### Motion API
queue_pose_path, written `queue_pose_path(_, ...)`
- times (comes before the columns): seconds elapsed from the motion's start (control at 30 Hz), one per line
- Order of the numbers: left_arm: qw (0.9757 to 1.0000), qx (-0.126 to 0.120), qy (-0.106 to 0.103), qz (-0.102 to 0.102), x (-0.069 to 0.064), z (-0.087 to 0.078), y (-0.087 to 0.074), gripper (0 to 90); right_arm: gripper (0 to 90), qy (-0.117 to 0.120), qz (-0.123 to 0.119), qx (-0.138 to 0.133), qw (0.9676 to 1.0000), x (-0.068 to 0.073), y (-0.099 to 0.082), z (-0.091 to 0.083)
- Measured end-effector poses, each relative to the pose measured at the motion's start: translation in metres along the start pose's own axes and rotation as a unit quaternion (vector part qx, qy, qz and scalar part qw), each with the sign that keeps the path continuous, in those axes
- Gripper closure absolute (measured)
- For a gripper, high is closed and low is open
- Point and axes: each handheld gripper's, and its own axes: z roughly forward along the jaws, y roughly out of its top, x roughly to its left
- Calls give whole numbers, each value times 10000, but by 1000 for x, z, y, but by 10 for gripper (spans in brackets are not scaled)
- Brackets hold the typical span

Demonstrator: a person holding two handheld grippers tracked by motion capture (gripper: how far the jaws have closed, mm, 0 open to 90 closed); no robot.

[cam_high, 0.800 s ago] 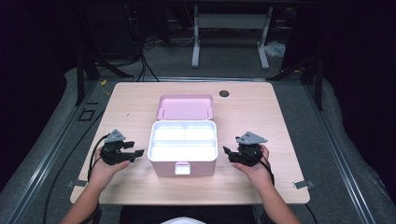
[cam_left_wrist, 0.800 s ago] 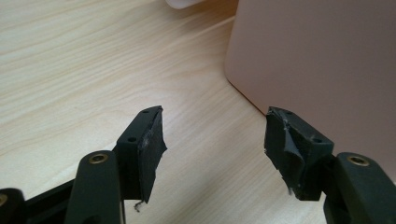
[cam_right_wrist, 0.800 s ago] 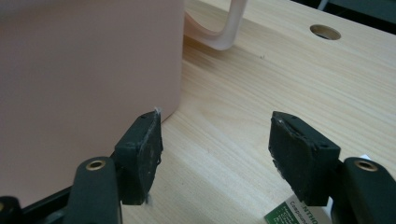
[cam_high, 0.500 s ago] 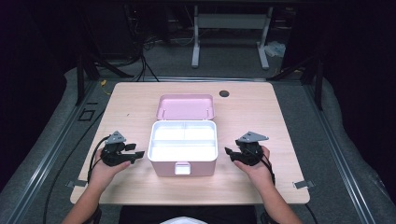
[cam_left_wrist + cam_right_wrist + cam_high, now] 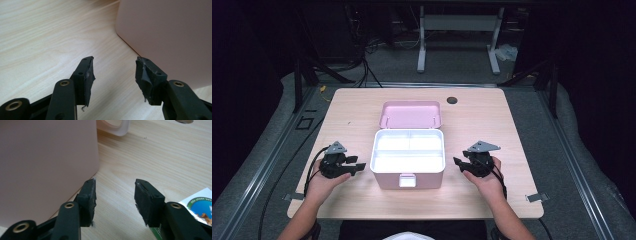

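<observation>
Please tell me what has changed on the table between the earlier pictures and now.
Almost nothing has visibly changed. The left hand-held gripper and the right hand-held gripper stay at the two sides of the pink box, both with open jaws and nothing between them. Nothing was taken hold of or let go. The box stays open, its lid lying back behind it and its white tray in place.

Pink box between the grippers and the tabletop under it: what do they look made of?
Pink rectangular box: probably moulded plastic, with smooth matte walls, rounded corners and a white inner tray. Light wooden tabletop: wood or wood-look laminate, with visible grain lines and low sheen.
</observation>
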Motion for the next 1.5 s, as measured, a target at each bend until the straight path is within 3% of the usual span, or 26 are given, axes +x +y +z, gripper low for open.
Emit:
queue_pose_path(0.13, 9999, 64, 95, 101, -2, -4, 5, 509, 550, -68, -156, 34, 9998, 3, 2, -2)
queue_pose_path(0.27, 10000, 33, 28, 10, -3, -7, 12, 514, 548, -99, -351, 97, 9993, 5, 4, -1)
queue_pose_path(0.43, 9994, -143, -238, -220, 0, -16, 22, 579, 548, -15, -346, 139, 9993, 6, 5, -1)
queue_pose_path(0.7, 9995, -49, -263, -145, 0, -25, 39, 604, 517, -39, -302, 202, 9993, 7, 5, -2)
queue_pose_path(1.1, 9996, -78, -149, 236, -7, -43, 73, 577, 518, -1, -252, 227, 9994, 7, 5, -3)
queue_pose_path(1.5, 9978, -75, -197, 632, -22, -48, 100, 558, 518, 9, -242, 223, 9995, 6, 5, -4)
